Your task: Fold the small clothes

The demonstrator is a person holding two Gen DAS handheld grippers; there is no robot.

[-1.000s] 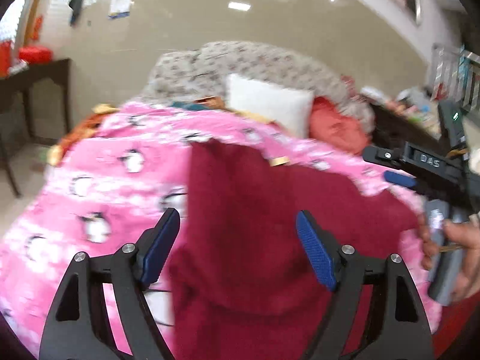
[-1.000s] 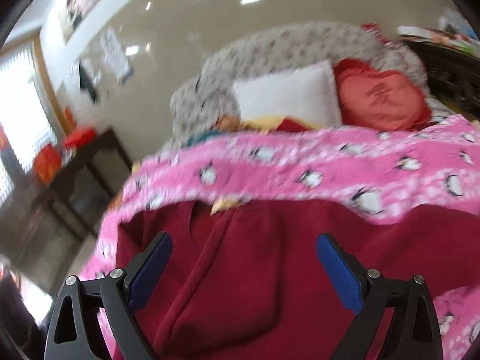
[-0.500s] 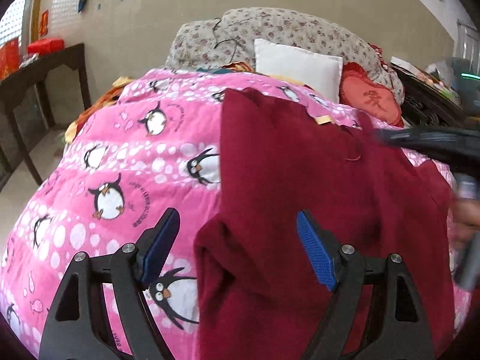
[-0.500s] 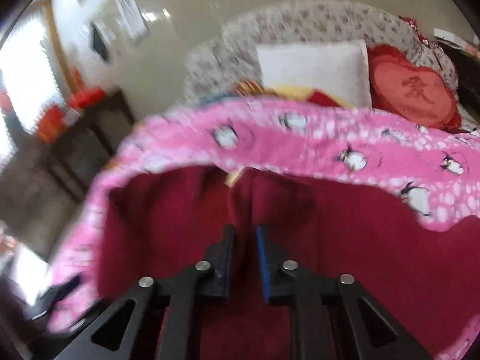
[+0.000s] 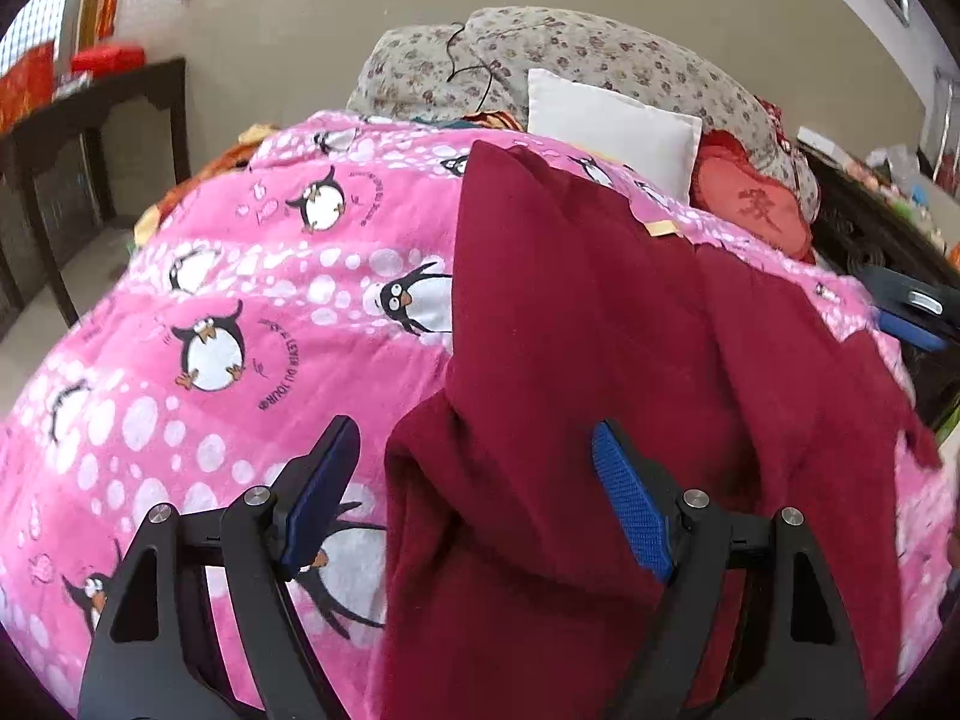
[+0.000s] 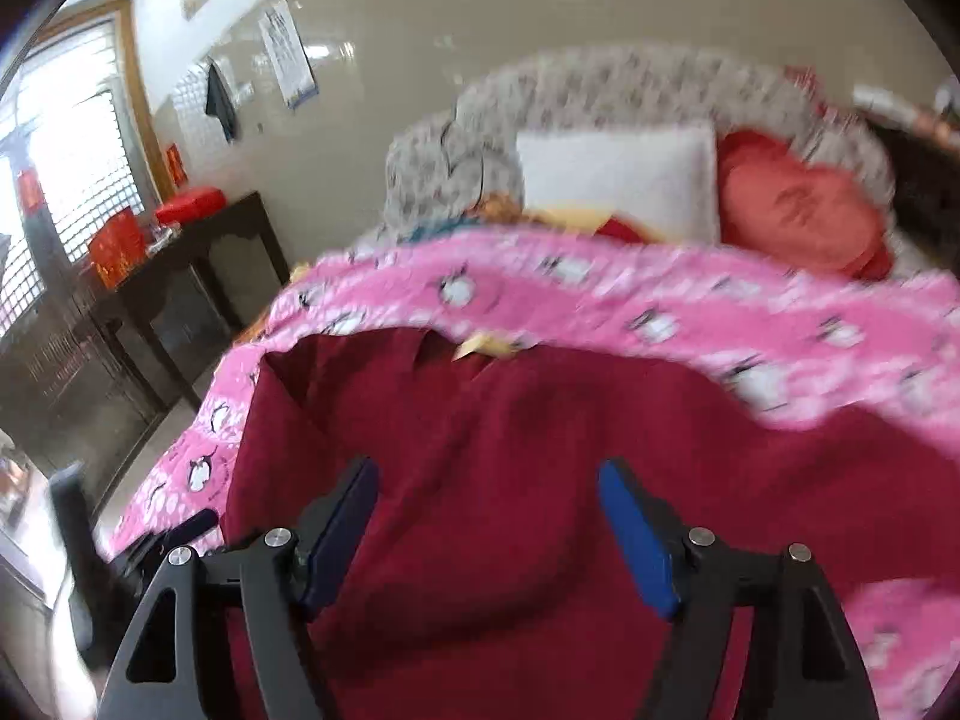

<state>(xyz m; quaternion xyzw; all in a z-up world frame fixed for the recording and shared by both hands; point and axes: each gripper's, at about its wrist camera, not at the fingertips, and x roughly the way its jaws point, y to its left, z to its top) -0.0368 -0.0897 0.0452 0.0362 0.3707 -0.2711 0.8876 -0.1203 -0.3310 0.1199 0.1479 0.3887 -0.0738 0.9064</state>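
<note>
On the bed, spread over the pink penguin blanket [image 5: 252, 324], the dark red garment [image 5: 576, 324] is lying with one side panel already turned in over its middle, leaving a long straight fold edge running from the pillow end down toward you. Its neckline, marked by a small tan label [image 5: 660, 229], is pointing toward the white pillow [image 5: 612, 126] and the red heart cushion [image 5: 750, 207] at the head of the bed.

You are holding the left hand-held gripper [image 5: 474, 480] spread wide and pinching nothing, hovering over the near left corner of the garment, where a bunched flap of cloth, probably a sleeve, is sticking out below the fold edge. Your right hand-held gripper [image 6: 486, 516] is opening its jaws above the middle of the garment; cloth is lying under them, but the pads are not pressing on it. From the left wrist view the same tool is showing at the far right edge of the bed.

By the look of it you are sitting between folds: one side is laid over, and the loose flap plus the opposite side are waiting. The next move is calling for a pinch on that near flap with the left tool, taking only the top layer, then carrying it across onto the body. The thick, soft fabric is likely to drag the layer beneath, so you are needing a shallow bite and a low, slow carry.
</note>
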